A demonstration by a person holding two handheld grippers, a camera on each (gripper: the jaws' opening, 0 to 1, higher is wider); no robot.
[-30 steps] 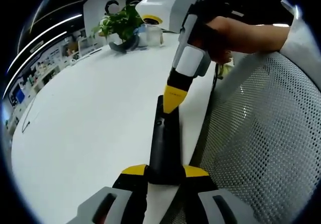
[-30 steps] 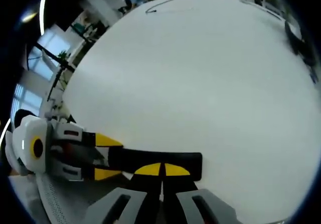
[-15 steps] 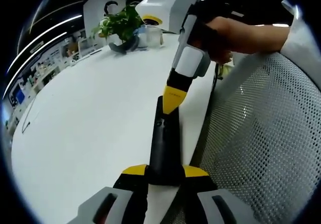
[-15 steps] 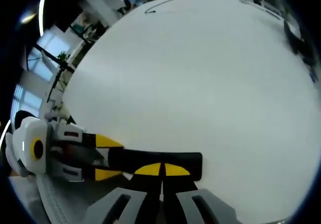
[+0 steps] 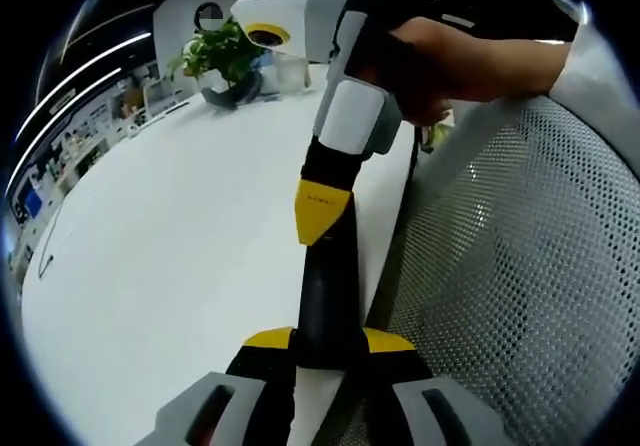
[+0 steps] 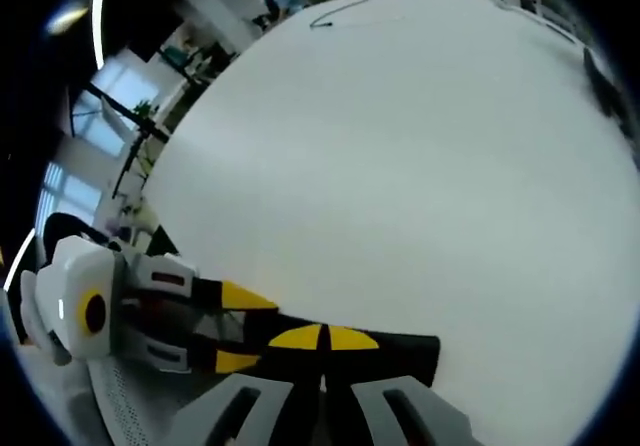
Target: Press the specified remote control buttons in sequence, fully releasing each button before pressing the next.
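two tools meet over one black remote (image 5: 327, 296) at the near right edge of the white worktop (image 5: 170, 226): the left tool (image 5: 329, 340) grips the remote's near end between its yellow-tipped jaws. the right tool (image 5: 322, 210), held by a hand (image 5: 420, 61), has its jaws pressed together with the tip above the remote's middle; whether it touches is unclear. a potted plant (image 5: 215, 54) stands at the far side, and a mesh chair (image 5: 520, 266) is on the right.
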